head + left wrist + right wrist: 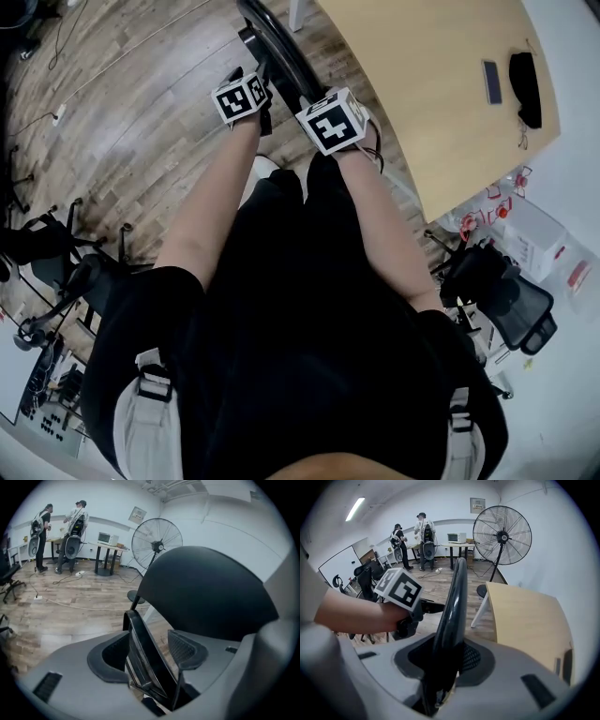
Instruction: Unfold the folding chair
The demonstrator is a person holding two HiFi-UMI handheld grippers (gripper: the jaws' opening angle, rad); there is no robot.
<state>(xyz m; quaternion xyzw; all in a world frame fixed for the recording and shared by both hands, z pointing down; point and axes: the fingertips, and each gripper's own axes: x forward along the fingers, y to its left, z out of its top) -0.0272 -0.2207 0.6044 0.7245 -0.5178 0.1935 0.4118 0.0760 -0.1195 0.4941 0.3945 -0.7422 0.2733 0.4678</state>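
The black folding chair (pixel 279 49) stands folded beside the table, just past both grippers. In the left gripper view its broad dark back (pixel 206 592) fills the upper right, and a thin glossy edge (pixel 140 639) of it runs up between the jaws. My left gripper (pixel 149 651) is open, its pads standing off that edge on both sides. In the right gripper view my right gripper (pixel 450 656) is shut on the chair's curved black rim (pixel 455 602). The left gripper (pixel 404 603) with its marker cube shows there, just left of the rim.
A light wooden table (pixel 441 103) lies close on the right, with a phone (pixel 491 82) and a black object (pixel 525 86) on it. Office chairs (pixel 502 295) (pixel 42 246) flank me. A tall standing fan (pixel 502 535) and two people (pixel 75 524) are further back.
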